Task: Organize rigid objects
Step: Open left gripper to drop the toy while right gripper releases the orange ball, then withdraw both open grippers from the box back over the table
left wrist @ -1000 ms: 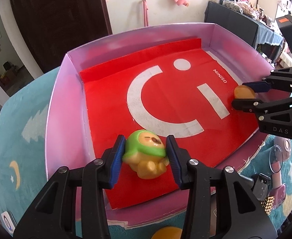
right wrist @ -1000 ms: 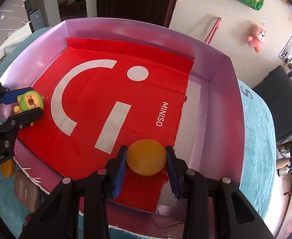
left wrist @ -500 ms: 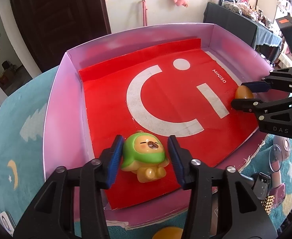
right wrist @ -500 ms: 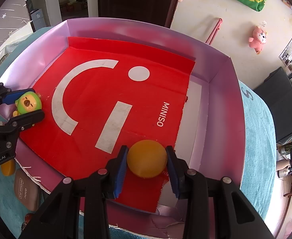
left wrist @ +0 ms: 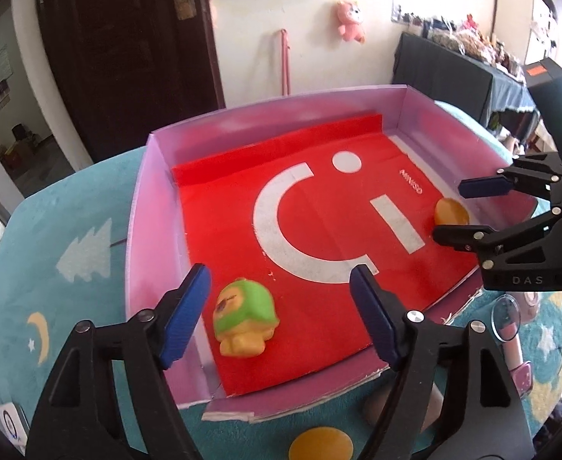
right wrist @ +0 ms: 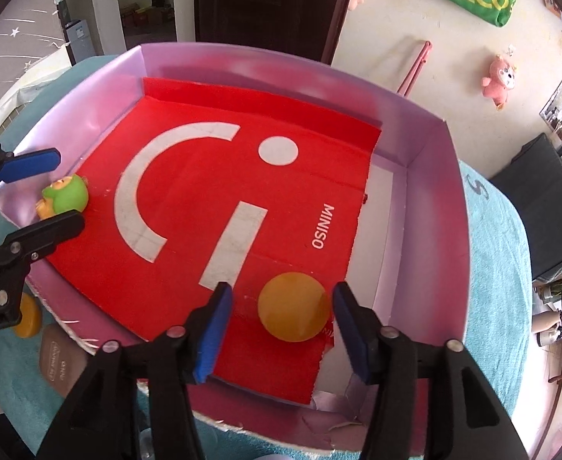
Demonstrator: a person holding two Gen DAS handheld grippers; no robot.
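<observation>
— Where is the green-hooded toy [left wrist: 244, 316] sitting?

— Lying tipped on the red liner [left wrist: 319, 230] in the pink box [left wrist: 154, 207], between the left gripper [left wrist: 277, 312] pads, touching neither — the jaws have just been opening.

— And the orange ball [right wrist: 294, 306]?

— Resting loose between the right gripper [right wrist: 281, 326] fingers, which have also just been spreading. Another orange piece [left wrist: 321, 442] is showing outside the box, cut off by the frame.

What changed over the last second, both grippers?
Both let go. The left gripper jaws have just been opening; the green-hooded toy now lies tipped over, free between them. The right gripper jaws have likewise just opened off the orange ball. Both items stay in the pink box, same corners.
</observation>
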